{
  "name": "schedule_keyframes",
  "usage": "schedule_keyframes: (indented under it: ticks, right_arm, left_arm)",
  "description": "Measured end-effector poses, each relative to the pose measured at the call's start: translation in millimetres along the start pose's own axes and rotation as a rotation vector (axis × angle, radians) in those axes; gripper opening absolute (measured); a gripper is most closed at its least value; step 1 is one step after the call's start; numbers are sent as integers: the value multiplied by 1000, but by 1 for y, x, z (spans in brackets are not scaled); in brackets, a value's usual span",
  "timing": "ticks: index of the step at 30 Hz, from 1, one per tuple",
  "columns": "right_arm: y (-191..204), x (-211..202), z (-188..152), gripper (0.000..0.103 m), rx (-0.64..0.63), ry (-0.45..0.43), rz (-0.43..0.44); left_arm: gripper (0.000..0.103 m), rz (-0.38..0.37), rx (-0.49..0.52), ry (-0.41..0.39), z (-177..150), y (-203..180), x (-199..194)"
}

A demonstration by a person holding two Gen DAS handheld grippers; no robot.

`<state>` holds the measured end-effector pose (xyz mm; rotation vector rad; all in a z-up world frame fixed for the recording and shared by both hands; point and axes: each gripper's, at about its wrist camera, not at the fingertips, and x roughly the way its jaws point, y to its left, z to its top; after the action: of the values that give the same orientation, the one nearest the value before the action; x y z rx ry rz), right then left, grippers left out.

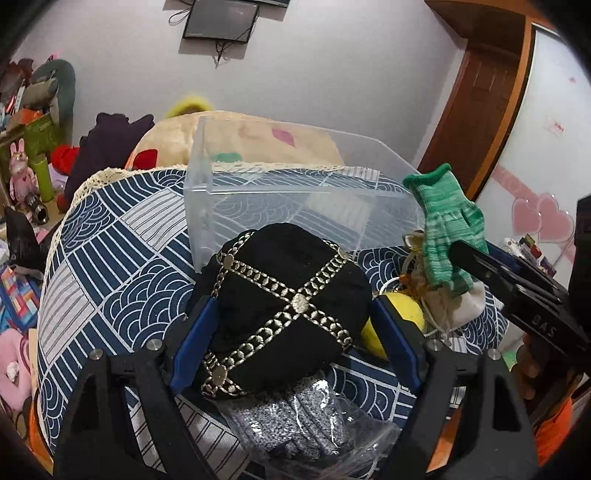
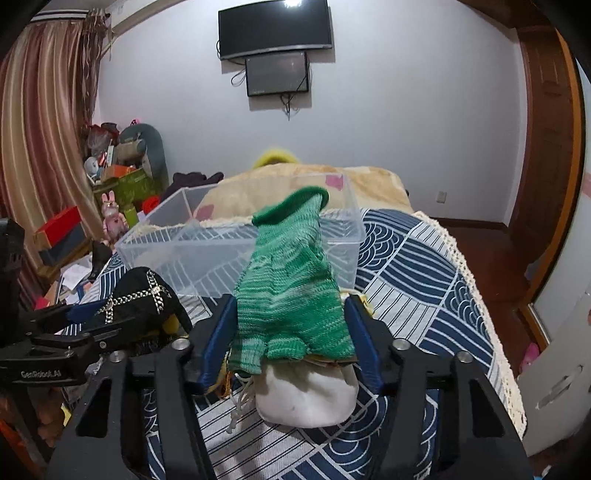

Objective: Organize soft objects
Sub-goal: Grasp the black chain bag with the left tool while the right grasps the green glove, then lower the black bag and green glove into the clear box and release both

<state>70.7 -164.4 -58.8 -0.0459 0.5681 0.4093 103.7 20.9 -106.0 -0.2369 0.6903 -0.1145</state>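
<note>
Two grippers [image 1: 295,332] [image 2: 291,332] gripping cap [image 1: 288,314], glove [image 2: 291,295]

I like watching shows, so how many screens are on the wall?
2. A big TV hangs high on the wall, and a smaller screen sits right under it. None seem hidden, though the left view cuts off the big one.

"GenRobot.AI" stands in pale letters on the side of the left gripper [image 2: 79,325], seen in the right wrist view. In the left wrist view, pale letters on the body of the right gripper [image 1: 476,258] look like "DAS", too partial to be sure. Nothing else is readable.
</note>
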Motion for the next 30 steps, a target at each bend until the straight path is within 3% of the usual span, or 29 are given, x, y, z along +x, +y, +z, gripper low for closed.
schedule_keyframes:
  ticks: [6,13,30]
  right_arm:
    - [1,-6,-2,32,-11,-4,21]
    - [4,-26,3,24,-35,-68,30]
    - [7,-52,29,23,-35,-188,88]
  left_arm:
    - [64,10,20,-3,-1,-2,-6]
    - [48,14,47,-37,-2,-3,-28]
    - [46,-18,57,-183,32,-9,-75]
